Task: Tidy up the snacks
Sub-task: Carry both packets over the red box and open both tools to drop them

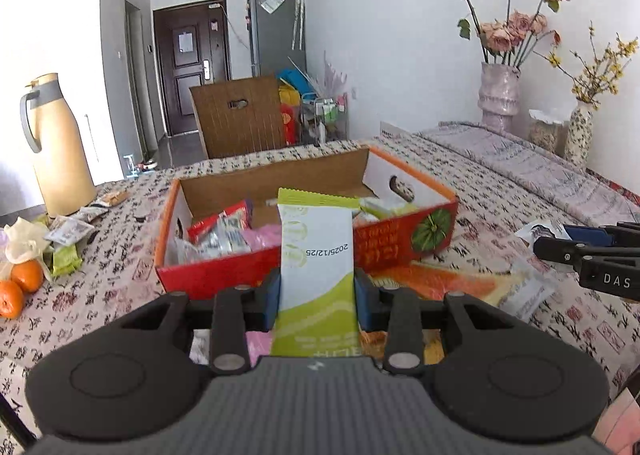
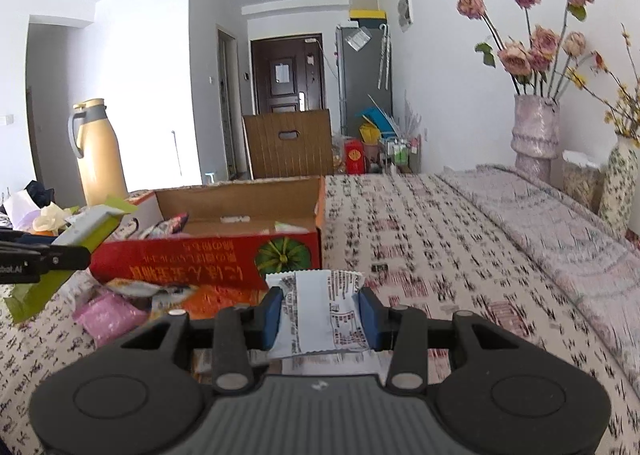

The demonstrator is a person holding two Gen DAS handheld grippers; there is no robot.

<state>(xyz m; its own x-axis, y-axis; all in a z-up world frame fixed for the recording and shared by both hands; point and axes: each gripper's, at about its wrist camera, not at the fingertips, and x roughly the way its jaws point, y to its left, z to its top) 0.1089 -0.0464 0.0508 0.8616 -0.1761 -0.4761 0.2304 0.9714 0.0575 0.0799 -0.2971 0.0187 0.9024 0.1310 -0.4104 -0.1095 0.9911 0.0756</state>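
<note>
My left gripper (image 1: 317, 297) is shut on a green and white snack packet (image 1: 316, 255), held upright just in front of the red cardboard box (image 1: 224, 275); the packet also shows in the right wrist view (image 2: 76, 235). The box (image 2: 208, 259) holds several snack packets (image 1: 224, 233). My right gripper (image 2: 321, 313) is shut on a white printed snack packet (image 2: 320, 311), to the right of the box's front corner. It shows at the right edge of the left wrist view (image 1: 580, 251). Loose packets (image 2: 116, 311) lie on the cloth in front of the box.
A beige thermos jug (image 1: 60, 147) stands at the far left with small packets (image 1: 68, 233) and oranges (image 1: 20, 283) near it. Vases of dried flowers (image 1: 500, 95) stand at the back right. A folded cloth (image 2: 540, 223) runs along the table's right side. A wooden chair back (image 1: 240, 117) stands behind the table.
</note>
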